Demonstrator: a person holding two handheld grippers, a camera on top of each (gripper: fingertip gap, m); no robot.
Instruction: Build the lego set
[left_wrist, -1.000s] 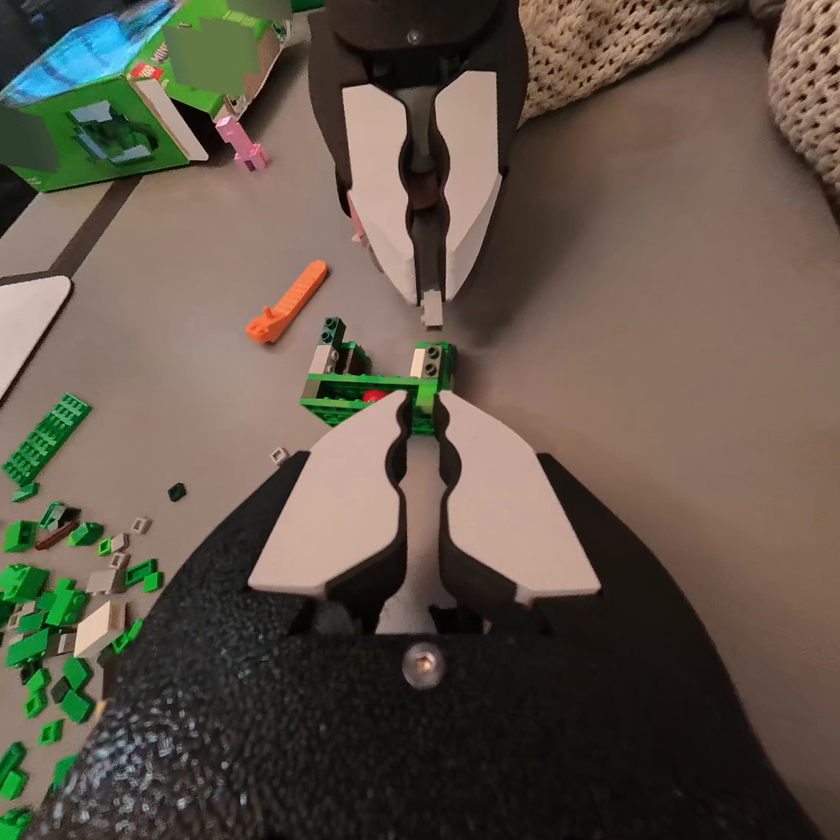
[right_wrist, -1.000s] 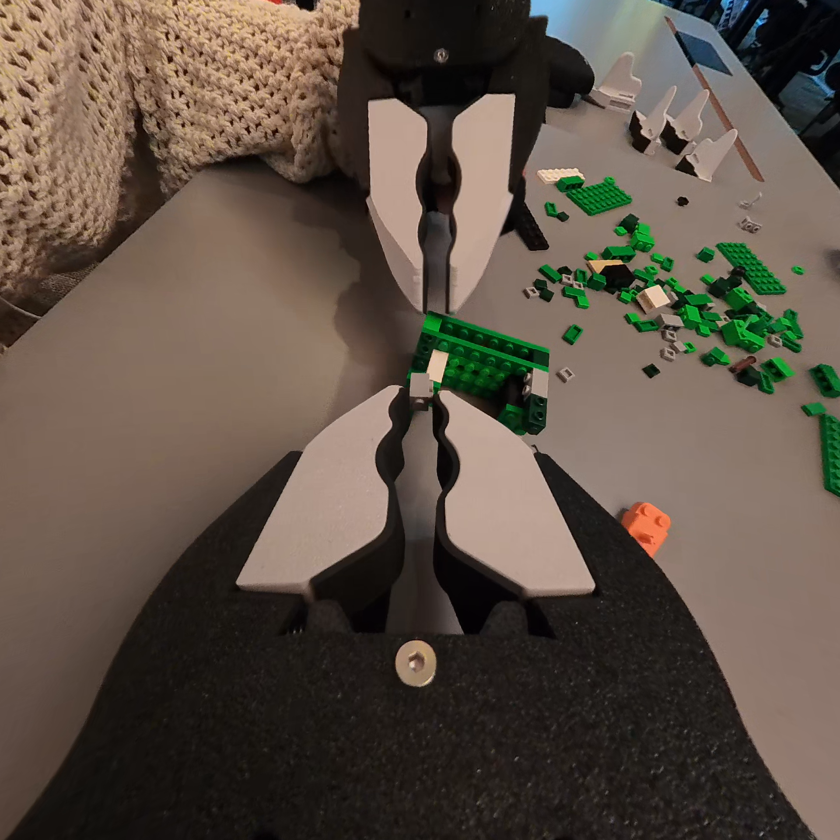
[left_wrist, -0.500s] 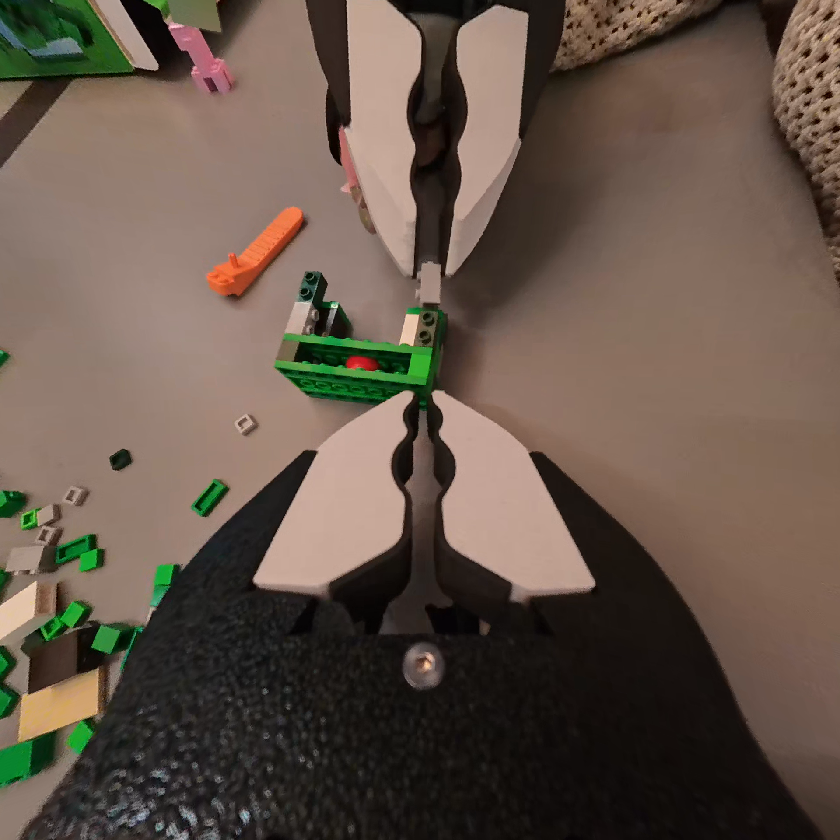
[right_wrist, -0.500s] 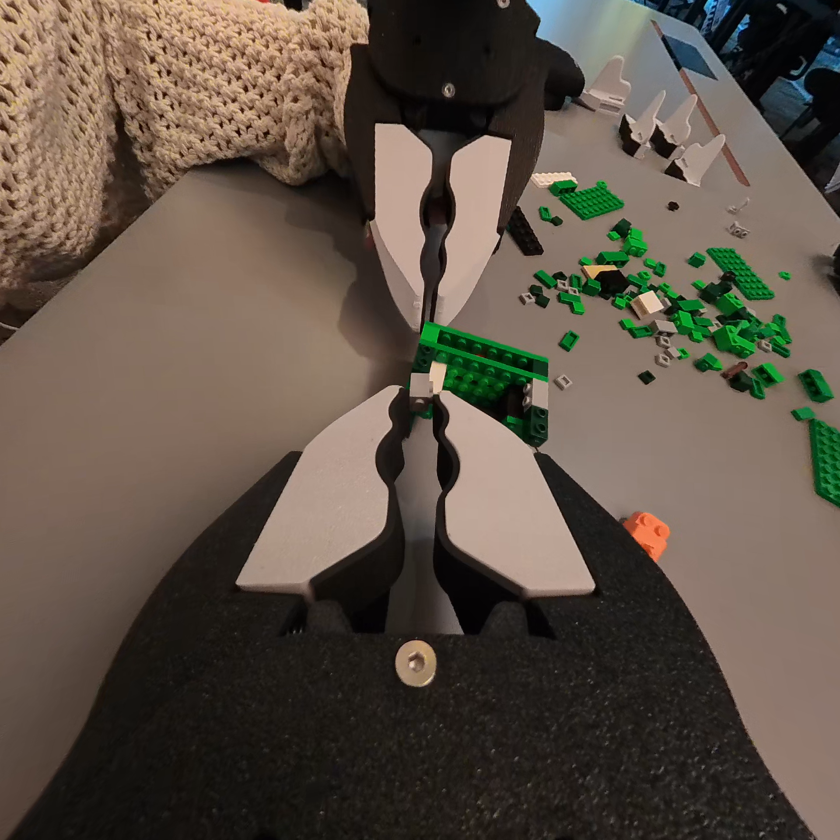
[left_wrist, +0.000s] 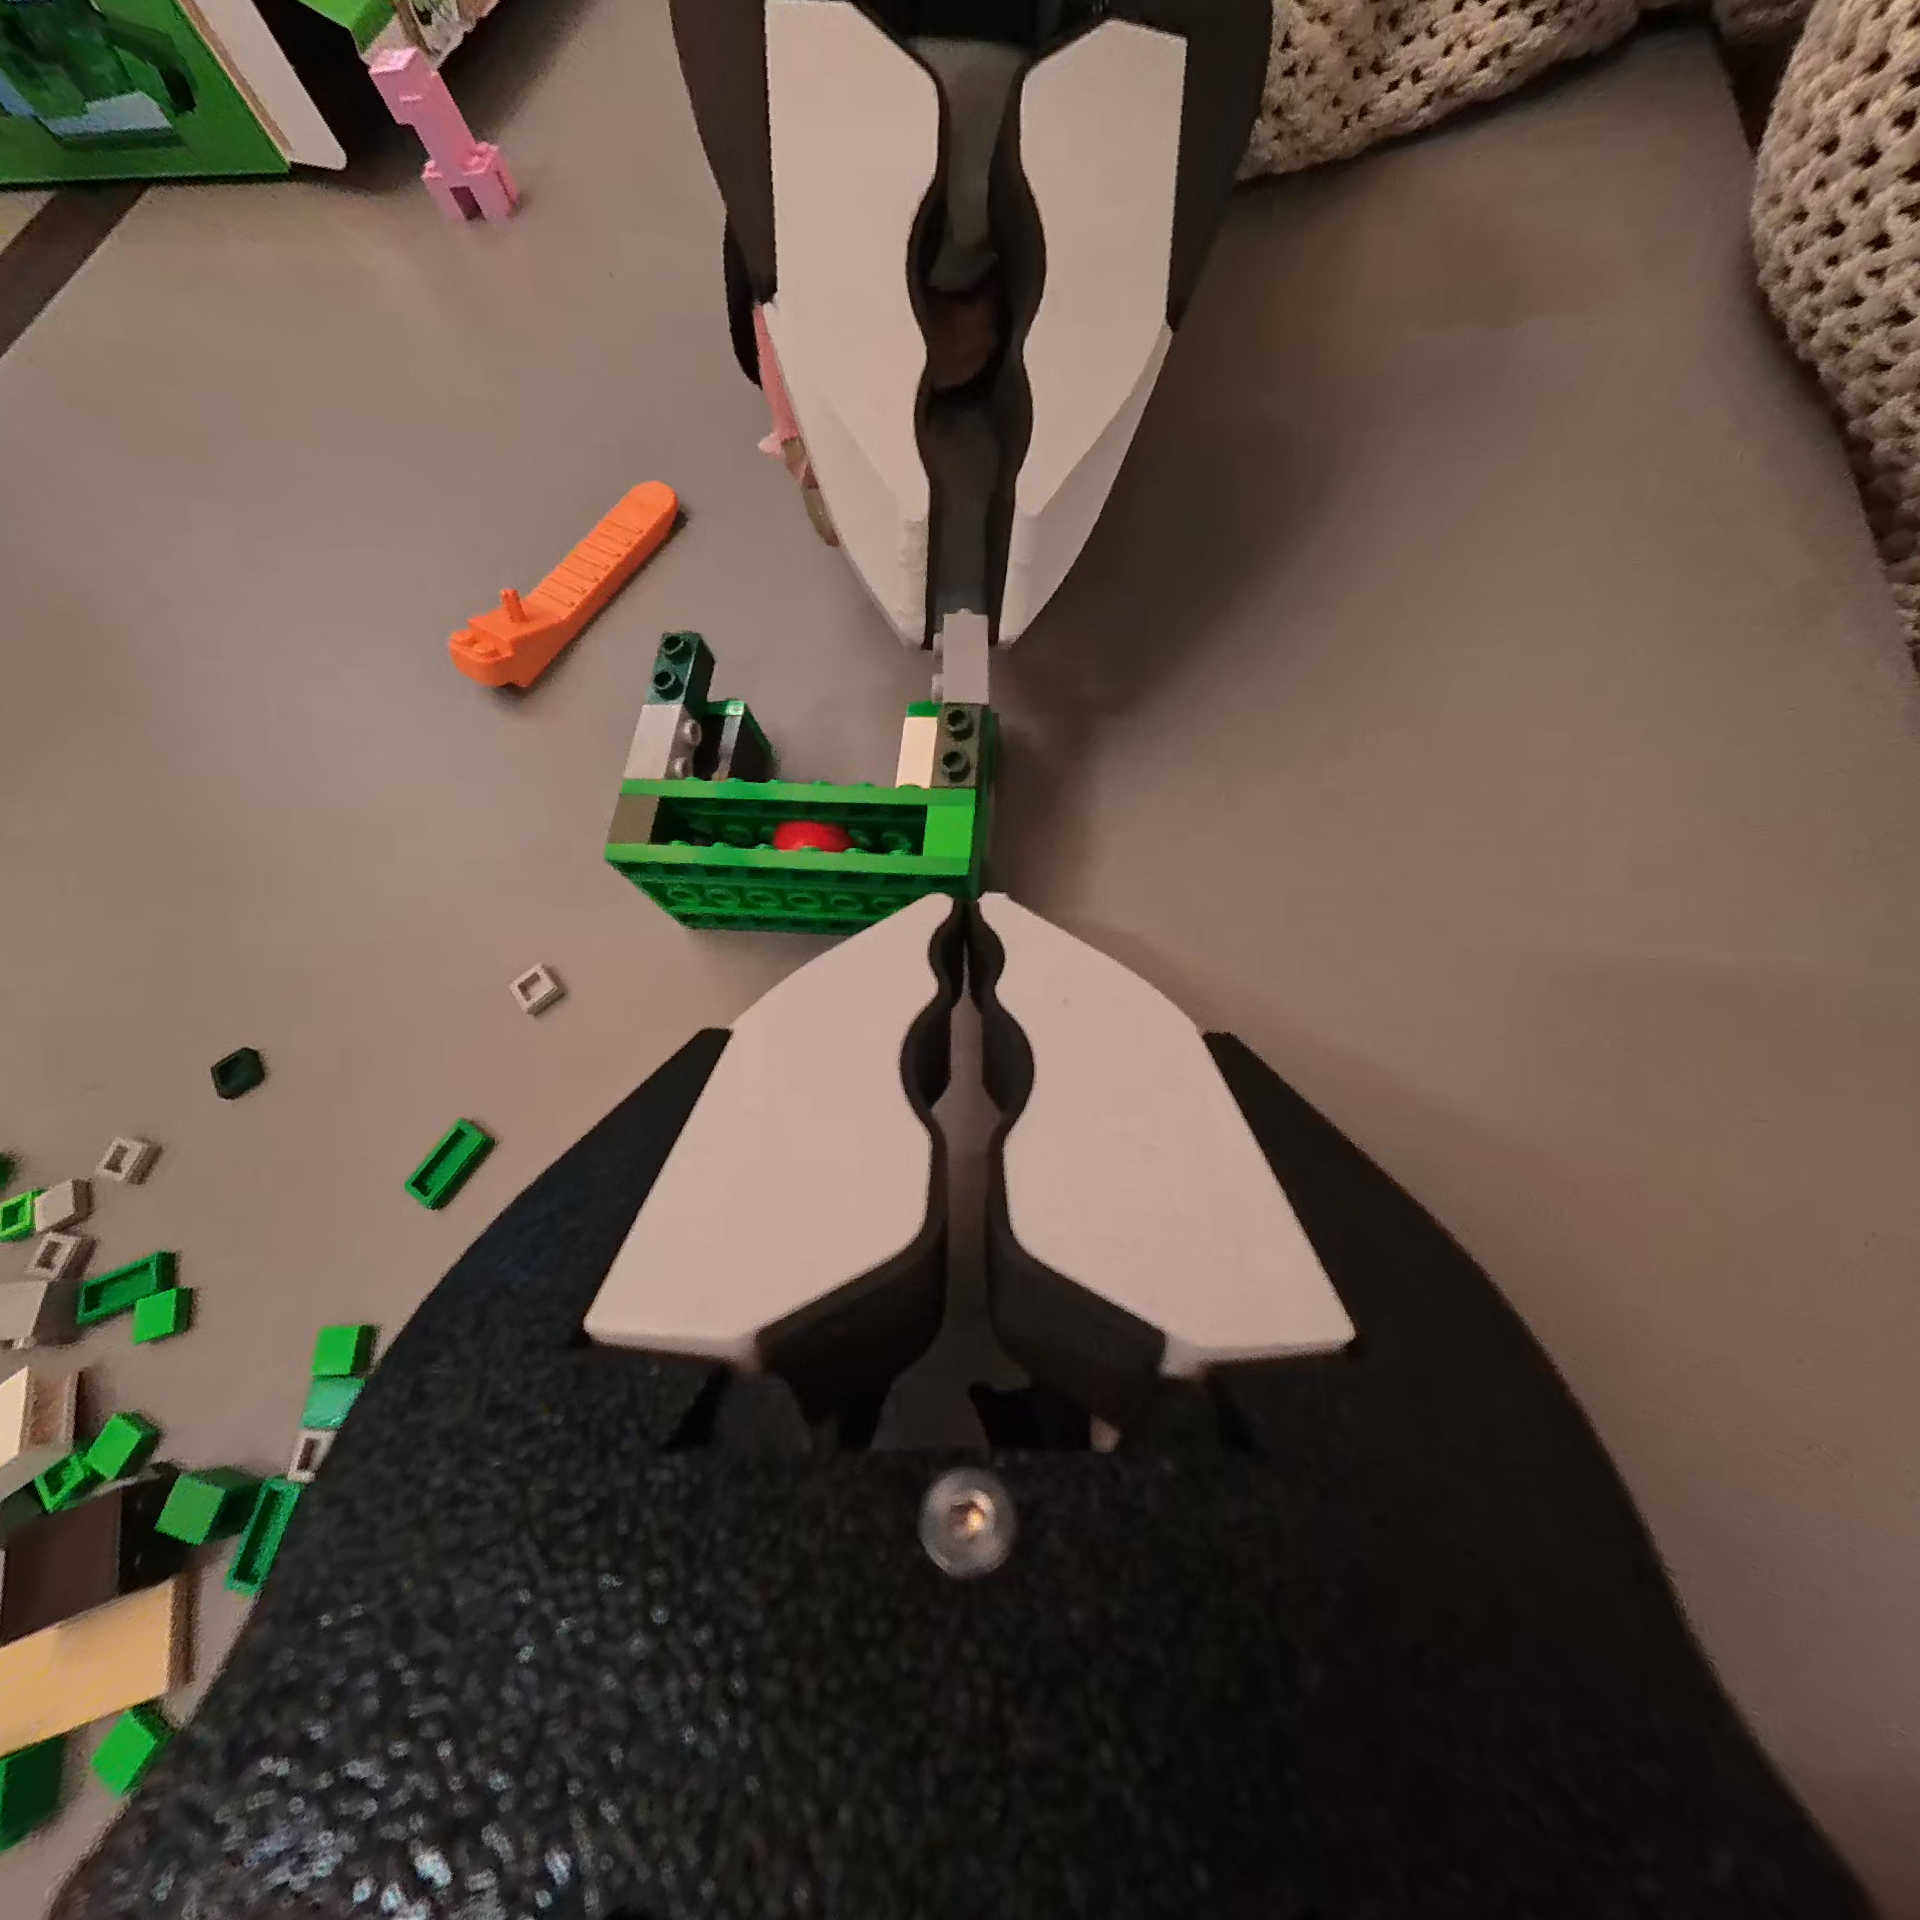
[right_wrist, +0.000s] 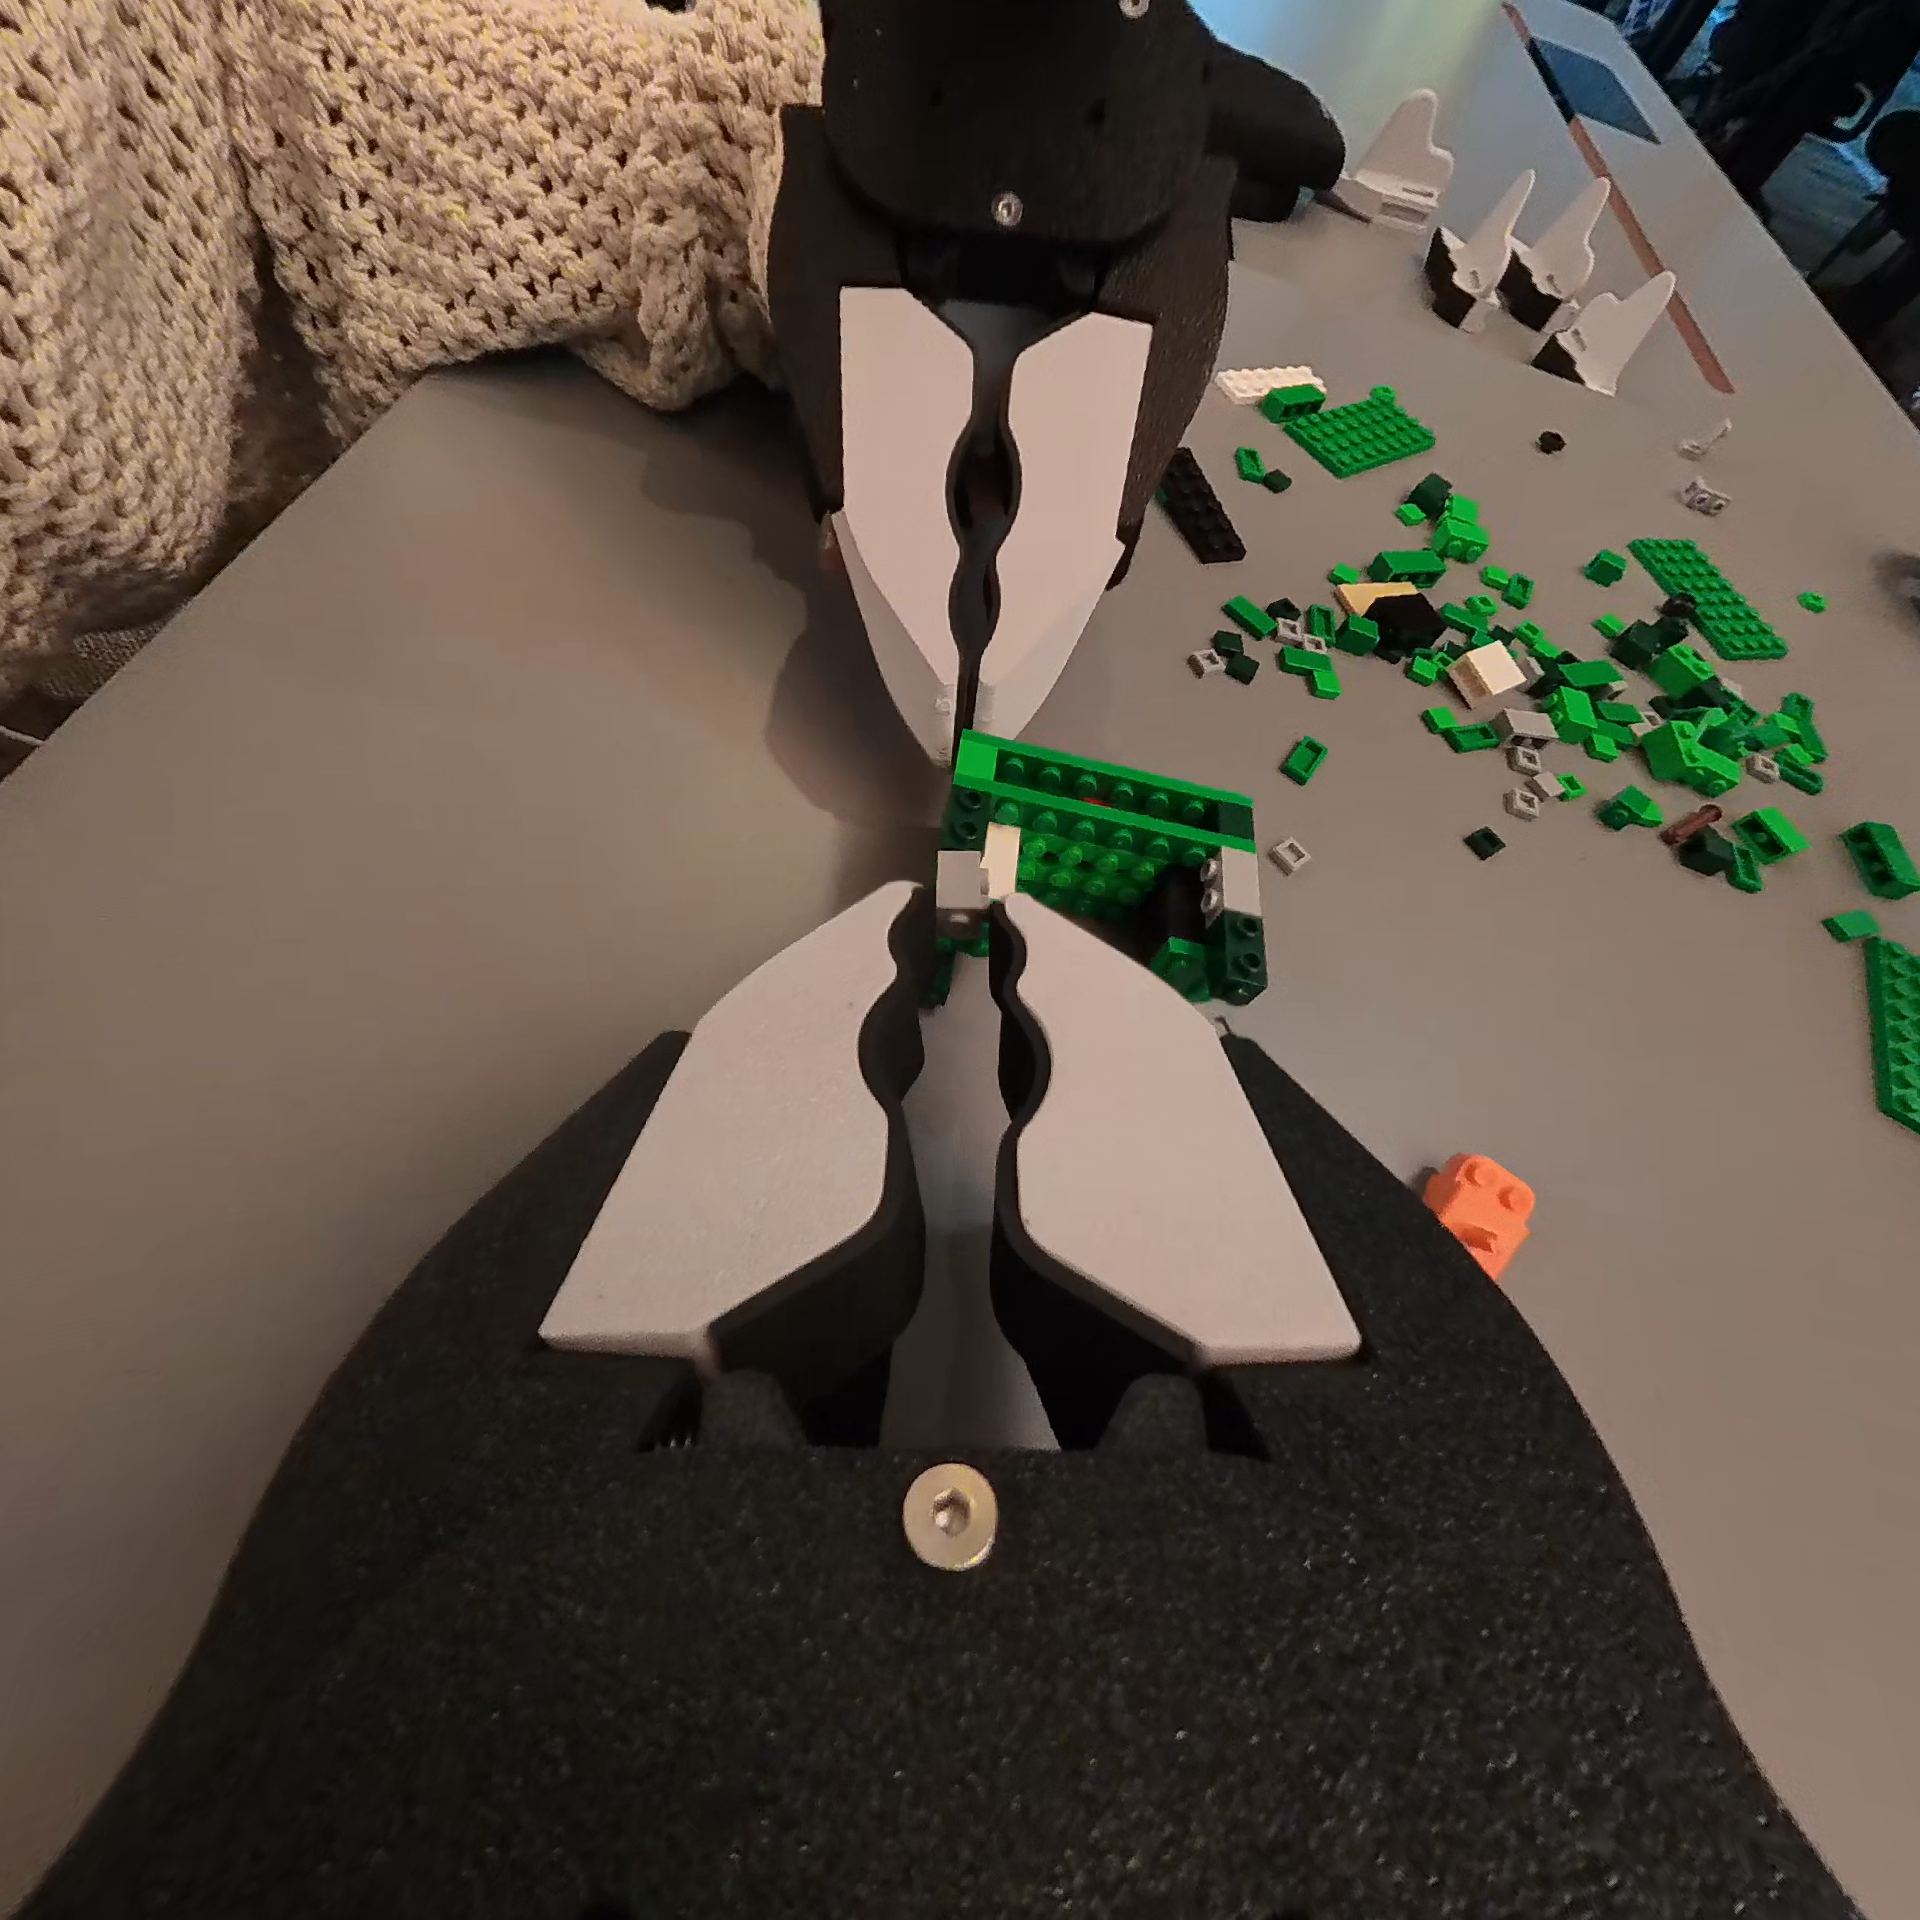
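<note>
A: Step in hand looks like seating one small piece. Right gripper (right_wrist: 964, 914) is closed on a grey brick (left_wrist: 964, 665), held just above the dark-green studs at the build's (left_wrist: 800, 831) near-right corner.

B: And the left gripper (left_wrist: 964, 902)?

A: Fingers together at the build's green end wall. Whether it pinches that wall or only braces against it, I cannot tell. From the right wrist view its tips meet the top rail of the build (right_wrist: 1101, 831).

B: Where does the build sit?

A: Flat on the grey table (left_wrist: 1455, 727), between the two grippers. Partial walls, a red stud inside.

B: Next move?

A: My reading: line the grey brick square over the studs, press straight down while the left holds the build from sliding. Risk is a skewed press tipping the thin corner.

B: Surroundings?

A: Orange separator (left_wrist: 566, 603) near the build, loose green pieces (right_wrist: 1558, 675) scattered well apart, a green box (left_wrist: 125, 94) and pink figure (left_wrist: 447, 135) at the far edge. A cream knit blanket (right_wrist: 312, 208) lies off the table's end; spare white fingers (right_wrist: 1538, 281) stand farther back.
</note>
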